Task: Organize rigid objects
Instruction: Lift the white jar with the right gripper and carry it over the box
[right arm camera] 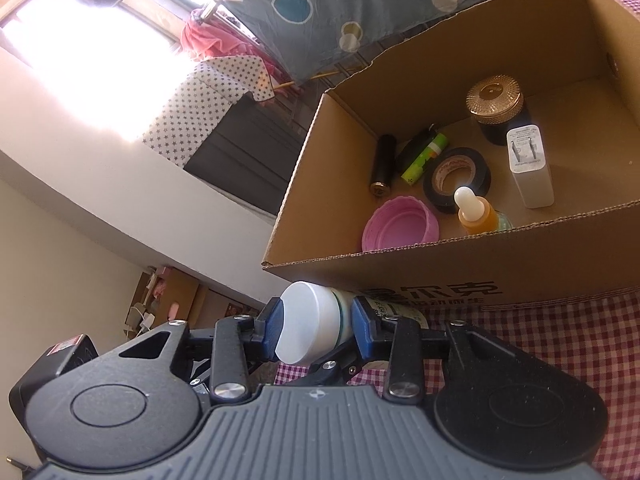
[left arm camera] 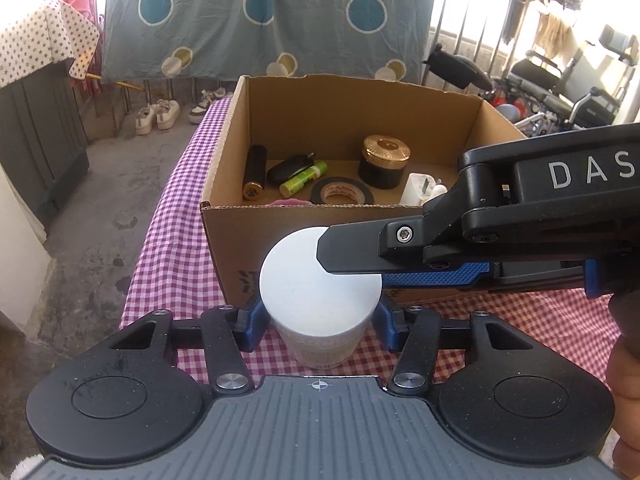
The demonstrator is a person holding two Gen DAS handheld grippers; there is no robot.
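Bottle (left arm camera: 320, 300), white with a flat white cap (right arm camera: 308, 328), is standing on the checkered desk (left arm camera: 168, 240), pinched by both tools at once. Left tool (left arm camera: 318, 320) is gripping the bottle body just under the cap, one blue pad (left arm camera: 250, 326) pressing on each side. Right tool (right arm camera: 316, 328) is coming in from the left tool's right side and clamping the cap itself, pads on both sides of it; in the left wrist view one of its black fingers (left arm camera: 352, 252) is lying across the cap top.

Cardboard box (left arm camera: 224, 216) is sitting straight ahead of the left tool, right behind the bottle, open top. Can't tell if the bottle is touching the box wall.

Lying inside the box, ahead of both tools:
- black cylinder (right arm camera: 383, 166) at the left
- green tube (right arm camera: 425, 158) beside it, against a dark item I can't identify
- black tape roll (right arm camera: 456, 178) in the middle
- black jar with gold lid (right arm camera: 495, 98) toward the back
- white charger (right arm camera: 530, 166) at the right
- pink lid (right arm camera: 400, 228) and dropper bottle (right arm camera: 476, 212) against the near wall
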